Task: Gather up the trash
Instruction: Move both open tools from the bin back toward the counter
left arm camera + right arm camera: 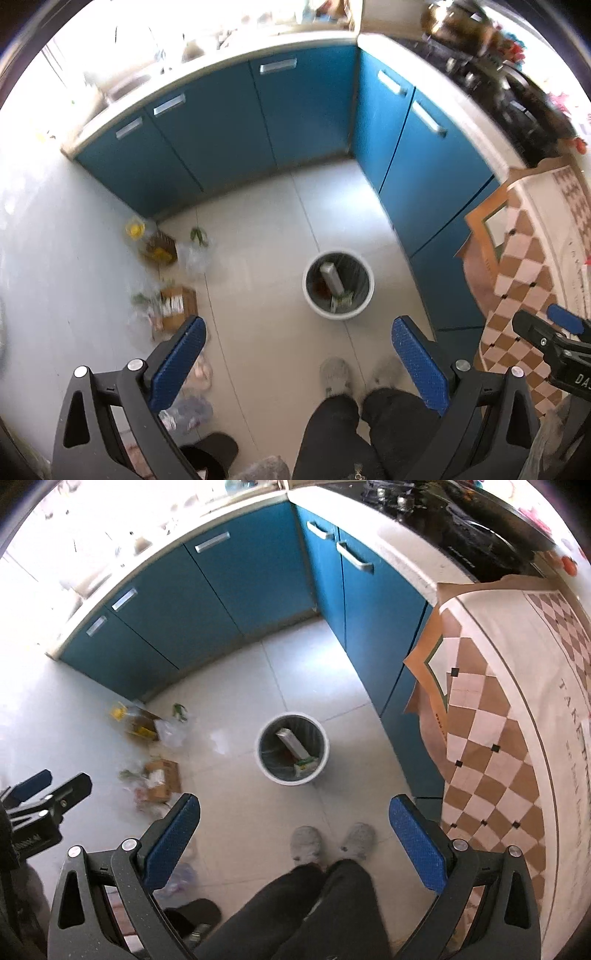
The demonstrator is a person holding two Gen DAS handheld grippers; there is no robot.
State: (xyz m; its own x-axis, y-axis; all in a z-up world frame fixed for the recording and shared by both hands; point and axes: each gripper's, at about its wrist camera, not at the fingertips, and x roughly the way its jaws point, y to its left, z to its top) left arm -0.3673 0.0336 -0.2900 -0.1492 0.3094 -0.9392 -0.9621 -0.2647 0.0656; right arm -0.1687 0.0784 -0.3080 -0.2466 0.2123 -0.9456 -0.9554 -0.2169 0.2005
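A white round bin (338, 284) stands on the pale tiled floor, holding a long grey box and other scraps; it also shows in the right wrist view (293, 747). Trash lies on the floor to its left: a brown cardboard box (177, 306) (162, 777), a yellow-labelled carton (157, 249) (140, 725), clear plastic bags (195, 258) (171, 731) and green scraps (198, 236) (180, 710). My left gripper (299, 354) is open and empty, high above the floor. My right gripper (293, 834) is open and empty too.
Blue cabinets (258, 122) (229, 587) wrap the far corner under a pale counter. A table with a checkered cloth (524, 266) (498, 720) is on the right. The person's legs and grey slippers (336, 374) (306, 843) are below the grippers. More plastic wrappers (192, 410) lie near left.
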